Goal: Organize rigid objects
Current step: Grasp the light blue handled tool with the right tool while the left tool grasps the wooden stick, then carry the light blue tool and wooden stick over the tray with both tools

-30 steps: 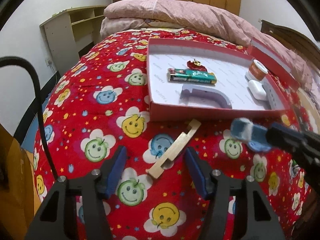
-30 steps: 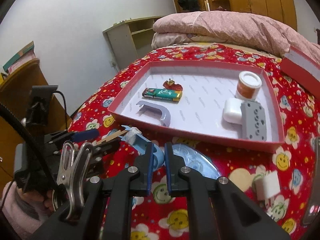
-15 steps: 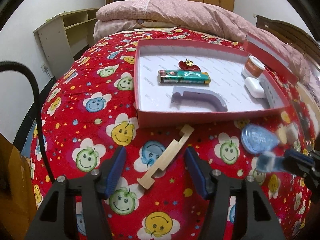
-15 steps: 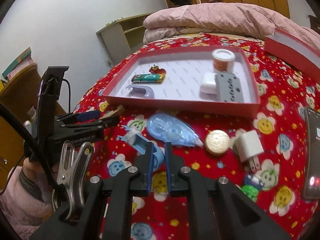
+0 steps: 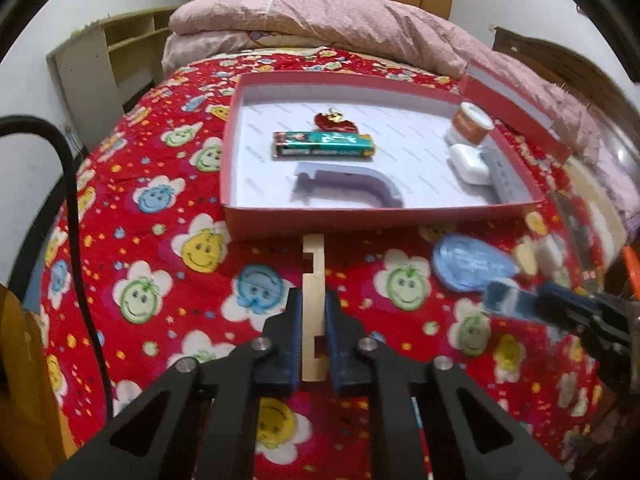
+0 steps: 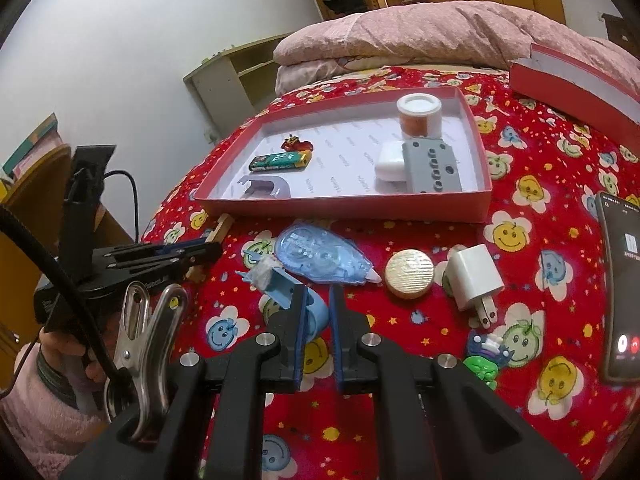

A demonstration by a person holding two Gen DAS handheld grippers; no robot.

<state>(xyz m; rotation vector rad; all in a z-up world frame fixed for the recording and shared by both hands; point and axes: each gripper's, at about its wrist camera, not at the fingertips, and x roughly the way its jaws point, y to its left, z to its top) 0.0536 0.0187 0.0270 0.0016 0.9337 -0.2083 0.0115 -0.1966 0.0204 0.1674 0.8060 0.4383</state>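
My left gripper (image 5: pixel 312 312) is shut on a notched wooden strip (image 5: pixel 313 280) that lies on the red bedspread, its far end near the red tray (image 5: pixel 360 220). My right gripper (image 6: pixel 316 312) is shut on a light blue plastic piece (image 6: pixel 288 292) and holds it above the bedspread; it also shows in the left wrist view (image 5: pixel 504 300). The tray holds a grey bracket (image 5: pixel 348 188), a green pack (image 5: pixel 324 145), a red charm (image 5: pixel 332 120), an orange jar (image 6: pixel 419 116), a white case (image 6: pixel 390 164) and a grey block (image 6: pixel 432 168).
On the bedspread in front of the tray lie a blue tape dispenser (image 6: pixel 320 254), a gold disc (image 6: pixel 410 274), a white plug (image 6: pixel 474 280), a green toy (image 6: pixel 484 360) and a phone (image 6: pixel 622 288). A red lid (image 6: pixel 576 80) lies at the right, a pink quilt (image 5: pixel 340 24) behind.
My left gripper has closed on the wooden strip, which now points straight ahead. My right gripper has drawn back from the tray with the blue piece.
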